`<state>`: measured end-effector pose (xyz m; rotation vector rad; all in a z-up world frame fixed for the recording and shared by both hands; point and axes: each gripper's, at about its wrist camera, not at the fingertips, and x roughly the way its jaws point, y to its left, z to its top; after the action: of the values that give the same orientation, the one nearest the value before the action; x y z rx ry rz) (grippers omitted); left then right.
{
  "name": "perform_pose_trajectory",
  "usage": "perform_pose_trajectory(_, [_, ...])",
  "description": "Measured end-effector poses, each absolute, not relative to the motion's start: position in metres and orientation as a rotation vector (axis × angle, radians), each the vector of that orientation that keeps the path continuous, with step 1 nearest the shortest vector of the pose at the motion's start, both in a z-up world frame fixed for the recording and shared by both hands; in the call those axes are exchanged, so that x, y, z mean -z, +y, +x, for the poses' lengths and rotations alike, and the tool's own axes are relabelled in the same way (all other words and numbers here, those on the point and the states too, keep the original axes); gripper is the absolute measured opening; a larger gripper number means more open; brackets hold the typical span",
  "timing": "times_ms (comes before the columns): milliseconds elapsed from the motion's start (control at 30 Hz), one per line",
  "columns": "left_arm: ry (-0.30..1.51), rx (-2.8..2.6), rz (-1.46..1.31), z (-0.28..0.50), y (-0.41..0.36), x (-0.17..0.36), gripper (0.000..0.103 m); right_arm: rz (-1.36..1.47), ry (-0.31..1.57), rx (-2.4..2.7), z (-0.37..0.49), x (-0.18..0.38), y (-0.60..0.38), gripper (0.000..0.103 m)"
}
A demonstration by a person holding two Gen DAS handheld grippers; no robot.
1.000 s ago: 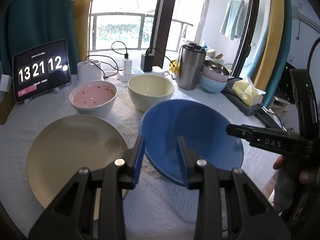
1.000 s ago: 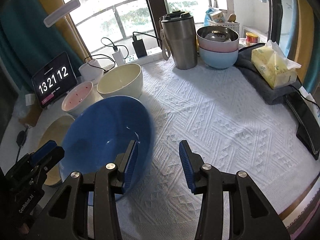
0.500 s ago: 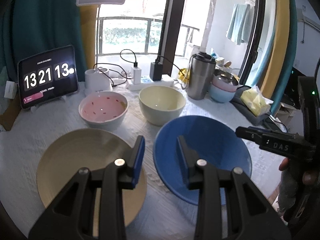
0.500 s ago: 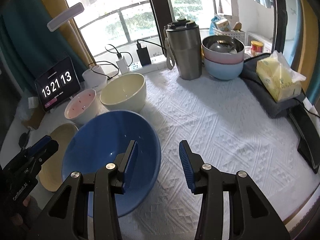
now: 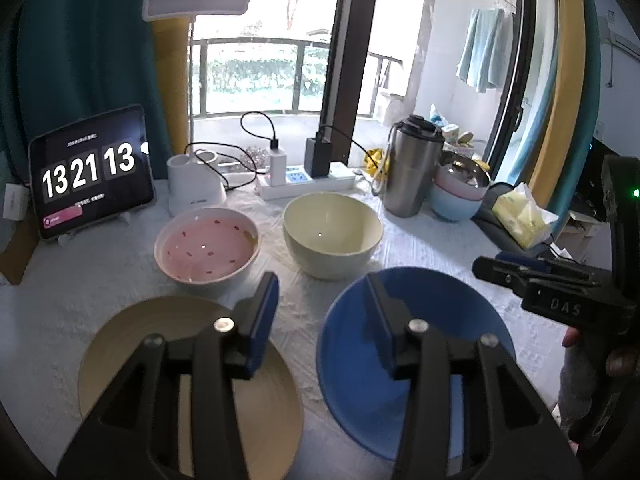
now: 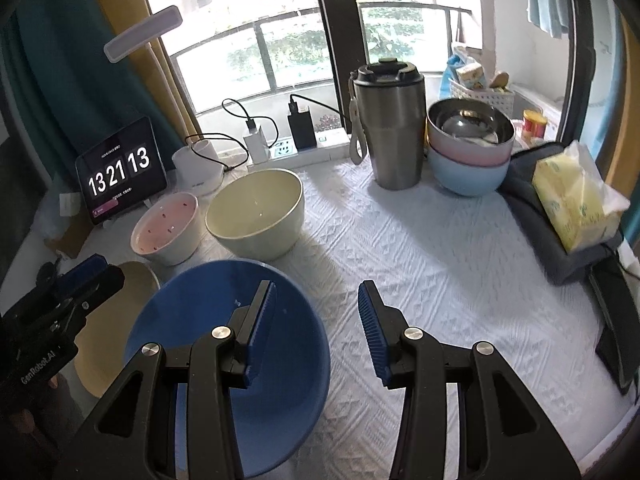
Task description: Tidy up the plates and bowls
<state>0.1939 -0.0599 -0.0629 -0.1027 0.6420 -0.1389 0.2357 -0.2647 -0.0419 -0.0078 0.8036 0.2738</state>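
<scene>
A blue plate [image 5: 416, 344] lies flat on the white tablecloth, right of a beige plate [image 5: 120, 344]. Behind them stand a pink bowl [image 5: 206, 248] and a cream bowl [image 5: 332, 232]. My left gripper [image 5: 322, 312] is open and empty, held above the gap between the two plates. My right gripper [image 6: 314, 320] is open and empty above the right rim of the blue plate [image 6: 200, 344]. The beige plate [image 6: 120, 304], pink bowl [image 6: 166, 228] and cream bowl [image 6: 256, 212] also show in the right wrist view.
A steel tumbler [image 6: 390, 128] and a stack of bowls [image 6: 468, 148] stand at the back right. A tissue pack [image 6: 576, 196] lies on a dark bag. A tablet clock [image 5: 90, 172], lamp base [image 5: 196, 182] and power strip [image 5: 308, 178] line the back edge.
The blue plate went from tilted and lifted to lying flat on the cloth. Both grippers have drawn back and up from it, and the right jaws no longer straddle its rim.
</scene>
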Motion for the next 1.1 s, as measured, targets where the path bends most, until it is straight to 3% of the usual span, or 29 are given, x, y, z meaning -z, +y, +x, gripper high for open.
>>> perform_pose_trajectory(567, [0.745, 0.138, -0.142, 0.250, -0.060, 0.072, 0.046, -0.092, 0.761, -0.319, 0.280, 0.034, -0.257, 0.045])
perform_pose_trajectory(1100, [0.869, 0.117, -0.227, 0.303, -0.060, 0.087, 0.046, -0.134, 0.851, -0.428, 0.344, 0.050, -0.233, 0.045])
